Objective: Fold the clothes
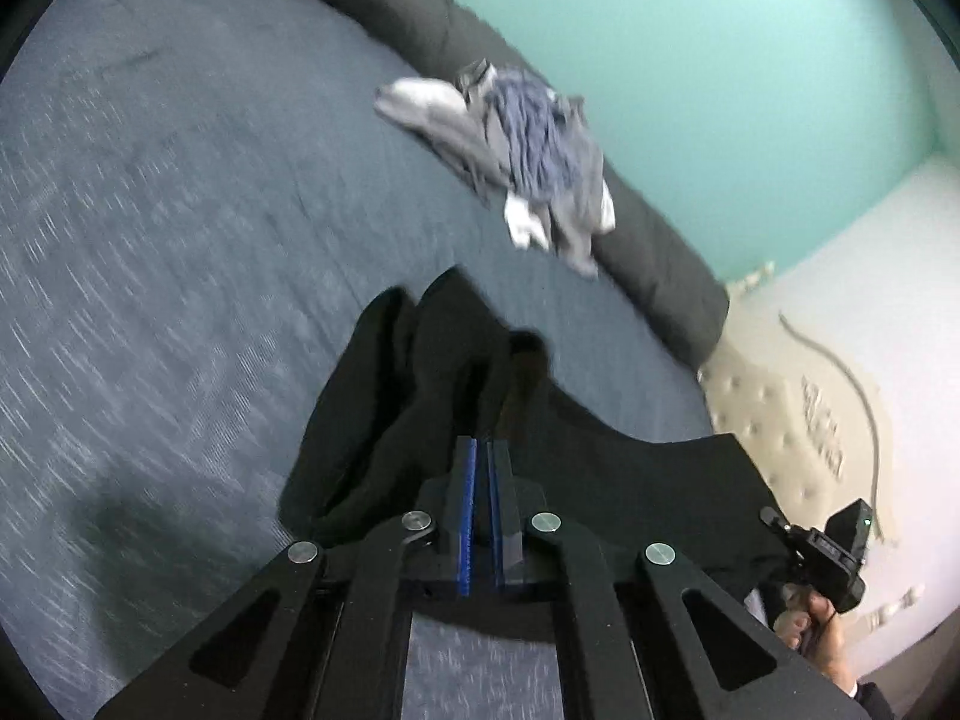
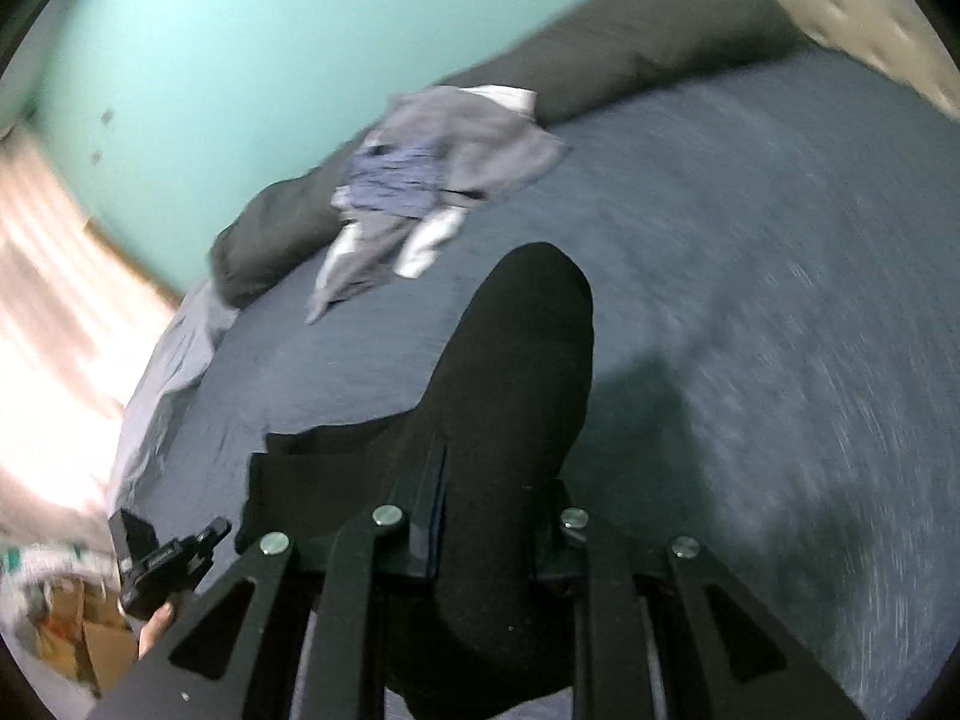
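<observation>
The black garment (image 1: 630,480) hangs over the blue bed (image 1: 180,240), pinched in the closed left gripper (image 1: 482,450) and clamped as a thick fold between the narrow-set right gripper (image 2: 498,480) fingers.

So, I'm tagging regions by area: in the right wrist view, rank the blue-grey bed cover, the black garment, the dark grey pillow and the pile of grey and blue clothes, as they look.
1. Blue-grey bed cover
2. Black garment, enlarged by nearness
3-4. Dark grey pillow and pile of grey and blue clothes: too alike to rank.
</observation>
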`<state>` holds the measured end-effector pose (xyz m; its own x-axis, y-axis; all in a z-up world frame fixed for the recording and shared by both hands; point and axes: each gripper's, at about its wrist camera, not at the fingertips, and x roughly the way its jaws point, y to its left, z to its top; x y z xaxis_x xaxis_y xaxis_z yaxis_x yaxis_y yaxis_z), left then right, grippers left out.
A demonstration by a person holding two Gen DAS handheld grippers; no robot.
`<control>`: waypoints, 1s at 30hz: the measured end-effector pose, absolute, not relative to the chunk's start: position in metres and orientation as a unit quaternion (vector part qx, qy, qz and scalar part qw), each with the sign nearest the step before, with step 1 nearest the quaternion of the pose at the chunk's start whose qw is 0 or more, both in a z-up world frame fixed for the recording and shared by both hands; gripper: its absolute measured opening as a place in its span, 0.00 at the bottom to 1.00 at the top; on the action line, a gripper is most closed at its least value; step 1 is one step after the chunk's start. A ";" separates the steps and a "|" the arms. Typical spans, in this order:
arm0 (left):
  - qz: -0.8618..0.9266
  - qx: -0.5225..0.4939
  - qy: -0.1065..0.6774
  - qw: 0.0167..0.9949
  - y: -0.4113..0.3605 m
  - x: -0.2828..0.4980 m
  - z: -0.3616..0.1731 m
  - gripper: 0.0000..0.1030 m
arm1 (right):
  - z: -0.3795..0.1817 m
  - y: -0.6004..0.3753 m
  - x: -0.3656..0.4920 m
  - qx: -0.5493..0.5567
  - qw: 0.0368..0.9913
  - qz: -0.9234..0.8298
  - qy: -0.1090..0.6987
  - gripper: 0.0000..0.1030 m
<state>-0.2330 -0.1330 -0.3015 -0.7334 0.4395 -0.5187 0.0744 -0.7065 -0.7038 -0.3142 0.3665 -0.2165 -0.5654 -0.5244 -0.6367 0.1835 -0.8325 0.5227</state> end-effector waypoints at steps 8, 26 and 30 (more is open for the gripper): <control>0.870 -0.363 -0.321 0.085 -0.131 -0.224 -0.302 0.03 | -0.263 0.373 -0.317 0.435 0.190 -0.846 -0.243 0.17; 0.878 -0.373 -0.290 0.071 -0.147 -0.220 -0.302 0.05 | -0.236 0.336 -0.310 0.422 0.154 -0.872 -0.193 0.17; 0.872 -0.381 -0.300 0.074 -0.147 -0.222 -0.309 0.10 | -0.238 0.338 -0.311 0.423 0.146 -0.873 -0.191 0.18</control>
<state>-0.2222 -0.1468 -0.3090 -0.6994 0.3574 -0.6190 0.0996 -0.8088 -0.5796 -0.3113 0.3378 -0.2377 -0.5989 -0.4164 -0.6840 0.0925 -0.8844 0.4574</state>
